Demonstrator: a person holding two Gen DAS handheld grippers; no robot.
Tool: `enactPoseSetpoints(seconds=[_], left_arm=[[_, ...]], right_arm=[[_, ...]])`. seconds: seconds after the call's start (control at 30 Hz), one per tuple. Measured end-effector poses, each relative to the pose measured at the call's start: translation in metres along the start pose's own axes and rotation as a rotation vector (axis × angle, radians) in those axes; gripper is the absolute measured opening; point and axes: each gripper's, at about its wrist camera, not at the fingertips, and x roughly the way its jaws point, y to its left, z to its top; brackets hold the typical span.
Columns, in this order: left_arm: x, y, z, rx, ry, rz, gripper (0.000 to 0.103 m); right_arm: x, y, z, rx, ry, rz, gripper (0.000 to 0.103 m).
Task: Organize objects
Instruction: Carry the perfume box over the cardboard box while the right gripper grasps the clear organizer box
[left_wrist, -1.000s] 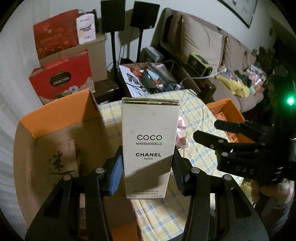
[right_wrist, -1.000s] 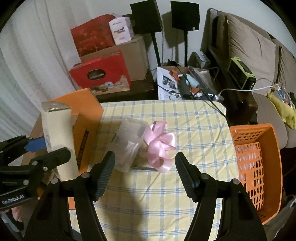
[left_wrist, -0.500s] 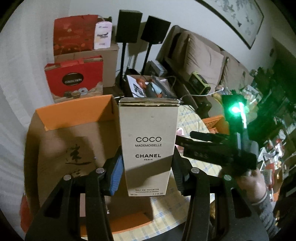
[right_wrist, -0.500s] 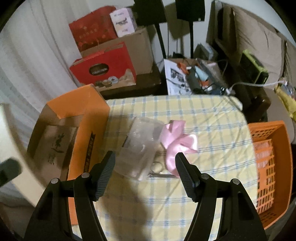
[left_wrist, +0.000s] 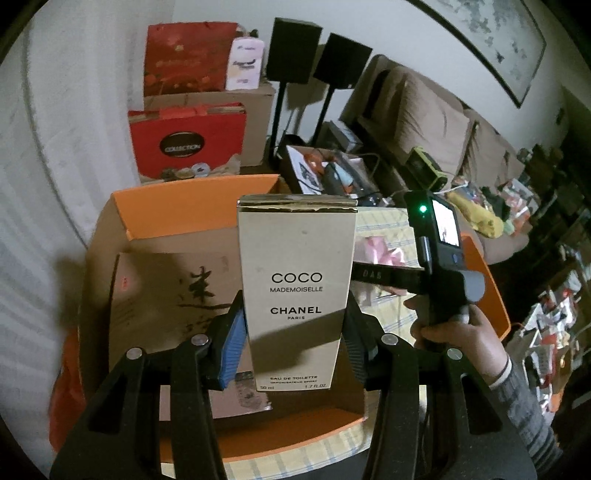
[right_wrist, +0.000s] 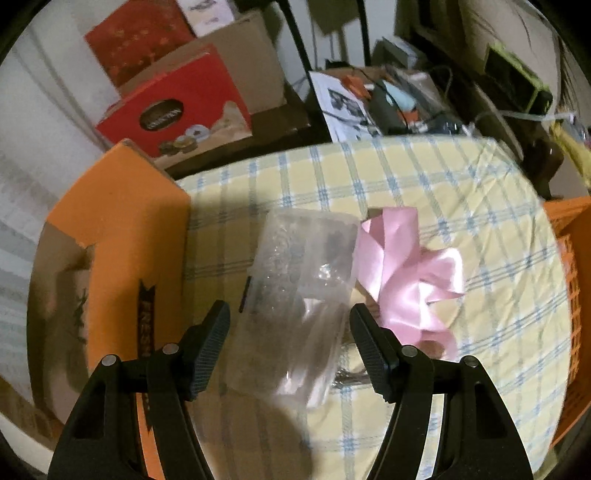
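The left gripper (left_wrist: 293, 341) clenched the perfume box (left_wrist: 297, 291) above the orange carton (left_wrist: 192, 199), upright, long axis running twelve to six. A loose pinch could have let it tip. The right gripper (right_wrist: 290, 349), fingers opening and empty, straddled the clear packet (right_wrist: 299, 291) on the desk (right_wrist: 461, 192); it might have snagged the pink ribbon (right_wrist: 410, 273) at three o'clock.

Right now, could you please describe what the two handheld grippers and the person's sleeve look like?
Left gripper: black frame, silver bolts, a blue pad on one finger. Right gripper: black frame, dark ribbed pads, silver bolts; its black handle carries a green light, a small screen and "DAS" lettering. The sleeve is grey, striped at the cuff.
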Motion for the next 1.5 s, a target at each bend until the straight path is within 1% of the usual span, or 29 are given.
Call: enactPoseSetpoints(seconds=[0.17, 0.27, 0.3, 0.37, 0.53, 0.67, 0.77, 0.9, 1.0, 1.17, 1.27, 1.33, 1.43, 1.5], left_arm=[[0.002, 0.014, -0.005, -0.021, 0.004, -0.004, 0.045], [0.004, 0.019, -0.006, -0.028, 0.008, -0.008, 0.045], [0.005, 0.020, -0.007, -0.030, 0.009, -0.010, 0.045], [0.006, 0.022, -0.008, -0.033, 0.011, -0.012, 0.045], [0.005, 0.028, -0.010, -0.045, 0.013, -0.016, 0.045], [0.003, 0.034, -0.011, -0.056, 0.013, -0.013, 0.045], [-0.001, 0.039, -0.013, -0.064, 0.007, -0.009, 0.045], [-0.006, 0.045, -0.014, -0.075, 0.000, -0.005, 0.045], [-0.007, 0.048, -0.015, -0.083, 0.000, 0.003, 0.045], [-0.010, 0.050, -0.018, -0.091, 0.002, 0.010, 0.045], [-0.011, 0.051, -0.019, -0.095, 0.000, 0.016, 0.045], [-0.012, 0.054, -0.020, -0.101, 0.001, 0.020, 0.045], [-0.012, 0.060, -0.020, -0.109, 0.006, 0.024, 0.045], [-0.013, 0.064, -0.022, -0.116, 0.008, 0.029, 0.045]], right_arm=[[0.010, 0.001, 0.003, 0.036, 0.002, -0.014, 0.075], [0.016, 0.004, 0.004, 0.029, 0.004, -0.049, 0.075], [0.017, 0.007, 0.005, 0.016, -0.008, -0.066, 0.075], [0.018, 0.009, 0.005, -0.002, -0.014, -0.095, 0.071], [0.013, 0.010, 0.003, -0.027, -0.030, -0.091, 0.069], [-0.006, 0.010, 0.002, -0.046, -0.065, -0.083, 0.069], [-0.029, 0.013, 0.001, -0.063, -0.106, -0.067, 0.069], [-0.065, 0.022, -0.002, -0.086, -0.157, -0.019, 0.069], [-0.092, 0.038, -0.006, -0.119, -0.195, 0.024, 0.069], [-0.121, 0.069, -0.012, -0.184, -0.228, 0.088, 0.069], [-0.125, 0.090, -0.018, -0.219, -0.212, 0.140, 0.069], [-0.120, 0.103, -0.022, -0.237, -0.192, 0.163, 0.069], [-0.108, 0.118, -0.027, -0.246, -0.157, 0.188, 0.069], [-0.098, 0.126, -0.031, -0.258, -0.136, 0.186, 0.069]])
